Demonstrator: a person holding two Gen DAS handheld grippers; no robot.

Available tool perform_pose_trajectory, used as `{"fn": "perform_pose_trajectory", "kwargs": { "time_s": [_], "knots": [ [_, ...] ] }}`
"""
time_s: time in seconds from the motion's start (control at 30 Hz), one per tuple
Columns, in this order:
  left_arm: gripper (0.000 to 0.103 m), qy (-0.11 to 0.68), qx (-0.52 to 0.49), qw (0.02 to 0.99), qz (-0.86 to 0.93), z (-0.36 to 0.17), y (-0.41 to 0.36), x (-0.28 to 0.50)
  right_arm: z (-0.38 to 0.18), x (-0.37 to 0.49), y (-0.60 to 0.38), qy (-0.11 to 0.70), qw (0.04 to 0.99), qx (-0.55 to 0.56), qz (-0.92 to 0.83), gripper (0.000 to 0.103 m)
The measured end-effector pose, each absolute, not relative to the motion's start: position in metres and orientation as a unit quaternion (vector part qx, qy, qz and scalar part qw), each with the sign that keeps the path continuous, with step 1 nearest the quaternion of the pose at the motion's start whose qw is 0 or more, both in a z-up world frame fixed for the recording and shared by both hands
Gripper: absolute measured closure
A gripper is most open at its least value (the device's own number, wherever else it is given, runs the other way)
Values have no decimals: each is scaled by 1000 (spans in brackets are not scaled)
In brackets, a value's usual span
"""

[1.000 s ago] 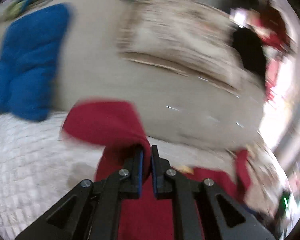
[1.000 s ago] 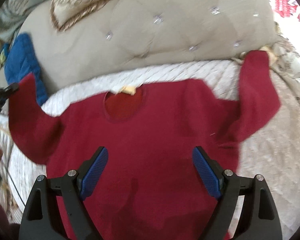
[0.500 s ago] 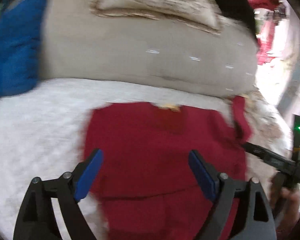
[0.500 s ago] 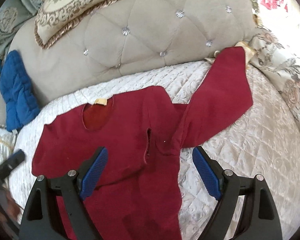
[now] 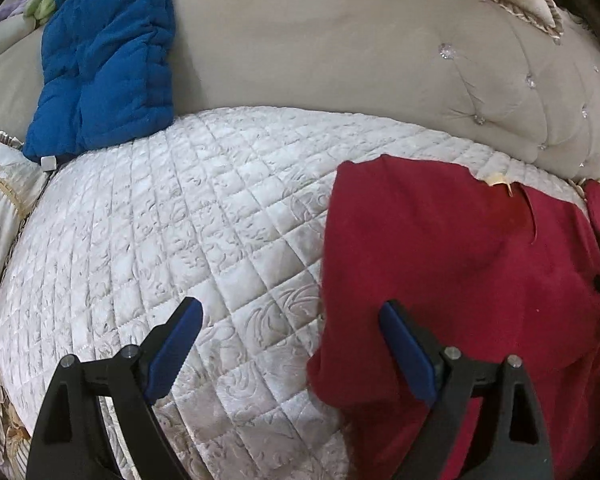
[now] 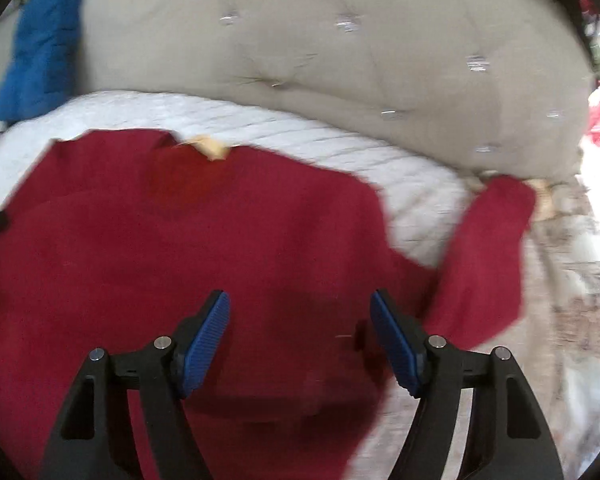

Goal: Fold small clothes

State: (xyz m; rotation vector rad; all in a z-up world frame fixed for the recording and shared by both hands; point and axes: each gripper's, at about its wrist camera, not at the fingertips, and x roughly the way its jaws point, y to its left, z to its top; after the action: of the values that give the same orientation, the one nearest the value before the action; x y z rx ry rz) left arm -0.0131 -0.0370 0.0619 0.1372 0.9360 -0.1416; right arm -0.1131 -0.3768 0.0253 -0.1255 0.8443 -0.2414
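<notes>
Left gripper (image 5: pixel 290 344) jaws now spread, sleeve released a second ago, hanging empty over bed (image 5: pixel 188 232). Right gripper (image 6: pixel 300 332) jaws spread, hovering over red sweater (image 6: pixel 180 264). Left sleeve folded in; right sleeve (image 6: pixel 488 256) lying outstretched, likely next.

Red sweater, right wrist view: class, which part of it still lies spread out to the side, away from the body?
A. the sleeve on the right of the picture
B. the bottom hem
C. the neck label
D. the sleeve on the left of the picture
A: the right-hand sleeve of the red sweater stretches out over the white quilt.
</notes>
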Motion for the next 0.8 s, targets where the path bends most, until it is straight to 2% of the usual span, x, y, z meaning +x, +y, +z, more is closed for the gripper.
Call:
{"fn": "perform_pose_trajectory", "kwargs": {
  "time_s": [0.07,0.1,0.13,0.17,0.3,0.53,0.6,0.73,0.8],
  "knots": [
    [10,450,63,889,-62,61,-41,-11,29,-125,-389,391,913,-23,-112,50],
    [10,451,60,889,-60,59,-41,-9,28,-130,-396,389,916,3,-102,56],
    [10,452,56,888,-58,58,-42,-5,26,-133,-399,389,916,17,-95,65],
    [10,452,55,889,-57,60,-42,-6,22,-133,-401,393,914,21,-95,101],
    [10,447,52,892,-43,62,-38,-5,24,-135,-402,380,919,38,-96,103],
    [10,434,19,900,-24,67,-28,-2,86,-136,-394,266,952,-26,-148,103],
    [10,441,28,897,-25,63,-32,-1,81,-125,-401,275,945,-38,-176,103],
    [10,450,47,891,-25,59,-39,0,51,-114,-424,350,906,-28,-236,103],
    [10,451,50,891,-23,58,-39,0,53,-122,-429,350,905,3,-241,103]
  ]
}}
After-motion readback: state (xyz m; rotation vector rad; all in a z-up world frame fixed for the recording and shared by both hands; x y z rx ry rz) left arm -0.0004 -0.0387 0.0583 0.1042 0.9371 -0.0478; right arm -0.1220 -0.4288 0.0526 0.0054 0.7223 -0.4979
